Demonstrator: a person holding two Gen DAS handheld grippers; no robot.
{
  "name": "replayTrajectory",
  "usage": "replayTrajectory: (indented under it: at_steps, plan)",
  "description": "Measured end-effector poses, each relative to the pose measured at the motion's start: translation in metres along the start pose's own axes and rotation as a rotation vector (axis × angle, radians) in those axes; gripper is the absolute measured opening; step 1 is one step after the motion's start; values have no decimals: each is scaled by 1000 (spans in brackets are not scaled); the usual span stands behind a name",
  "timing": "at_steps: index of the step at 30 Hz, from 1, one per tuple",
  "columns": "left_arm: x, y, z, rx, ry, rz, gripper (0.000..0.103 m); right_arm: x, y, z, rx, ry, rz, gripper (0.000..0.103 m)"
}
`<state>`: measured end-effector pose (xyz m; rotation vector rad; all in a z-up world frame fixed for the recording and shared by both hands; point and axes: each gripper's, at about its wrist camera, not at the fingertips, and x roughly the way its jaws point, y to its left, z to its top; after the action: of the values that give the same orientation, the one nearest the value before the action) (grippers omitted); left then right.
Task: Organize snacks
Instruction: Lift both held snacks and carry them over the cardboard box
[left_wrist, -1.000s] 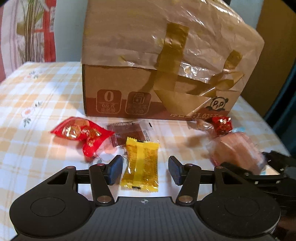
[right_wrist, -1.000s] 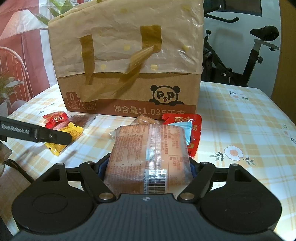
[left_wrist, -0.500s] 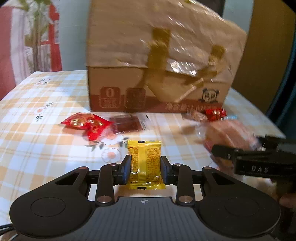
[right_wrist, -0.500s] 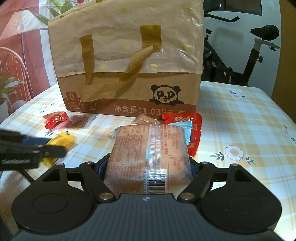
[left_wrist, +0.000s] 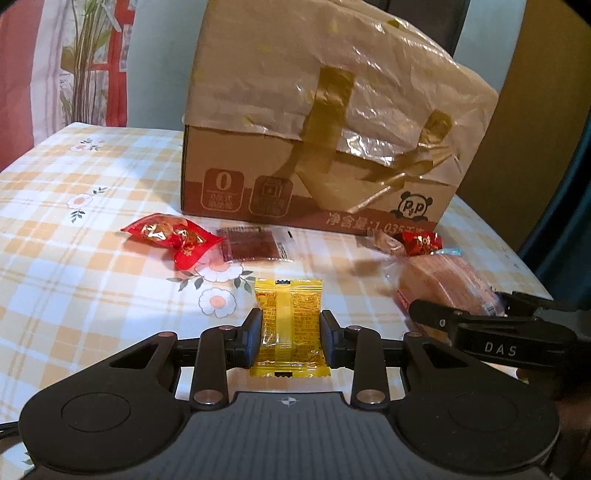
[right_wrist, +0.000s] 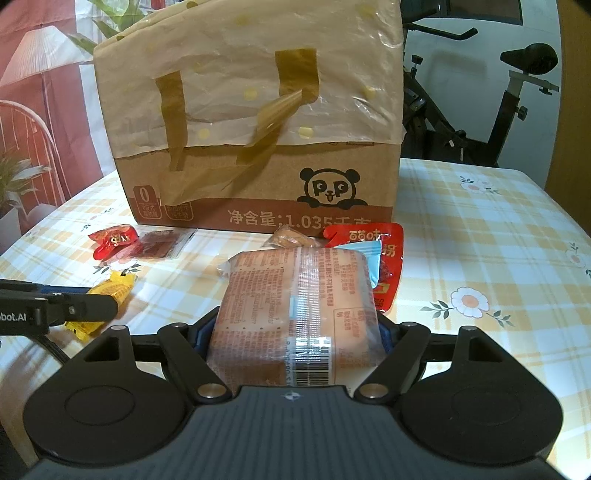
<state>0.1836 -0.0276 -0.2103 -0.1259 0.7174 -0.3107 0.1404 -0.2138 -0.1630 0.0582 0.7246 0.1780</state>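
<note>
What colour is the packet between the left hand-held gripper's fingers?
Yellow packet with red print, clearest in the left wrist view.

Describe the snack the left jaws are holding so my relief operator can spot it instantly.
Start at the big cardboard box on the checked tablecloth. In front of it, nearest the camera, the left gripper is shut on a small yellow packet. It is the only yellow wrapper; its neighbours are red or dark brown.

Both my wrist cameras look low and close across the table (left_wrist: 55, 258) toward the cardboard box (right_wrist: 258, 184); each catches the other's gripper.
</note>
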Motion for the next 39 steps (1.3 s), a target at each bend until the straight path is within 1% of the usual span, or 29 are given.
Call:
replayTrajectory:
  at_steps: [5, 8, 9, 12, 17, 19, 22, 25, 28, 31, 35, 39]
  plan:
    - [-8, 1, 4, 0, -27, 3, 35, -1, 0, 1, 3, -3, 2, 78]
    - [-23, -3, 14, 57, -89, 15, 35, -9, -1, 2, 15, -22, -14, 77]
    - [-30, -4, 18, 66, -112, 10, 35, -16, -3, 4, 24, -43, -17, 77]
    - [-47, -3, 37, 81, -173, -3, 35, -38, -11, 16, 68, -120, 12, 77]
    - [-74, -10, 76, 101, -298, -24, 35, -72, -16, 43, 44, -252, -6, 77]
    - [-81, -14, 93, 119, -340, -39, 35, -84, -18, 57, 42, -301, -1, 77]
    - [-83, -23, 120, 154, -393, -46, 35, -100, -19, 84, 17, -370, 17, 77]
    - [-78, -29, 146, 149, -416, -51, 35, -107, -15, 116, -27, -430, 39, 77]
    - [-69, -30, 169, 132, -423, -45, 35, -103, -13, 149, -54, -467, 53, 77]
    - [-53, -29, 192, 118, -418, -33, 35, -84, -11, 183, -88, -472, 63, 77]
    - [-29, -28, 219, 125, -406, 25, 35, -40, -12, 223, -94, -428, 55, 77]
    - [-7, -23, 239, 93, -370, 65, 35, -8, -16, 239, -85, -383, 21, 77]
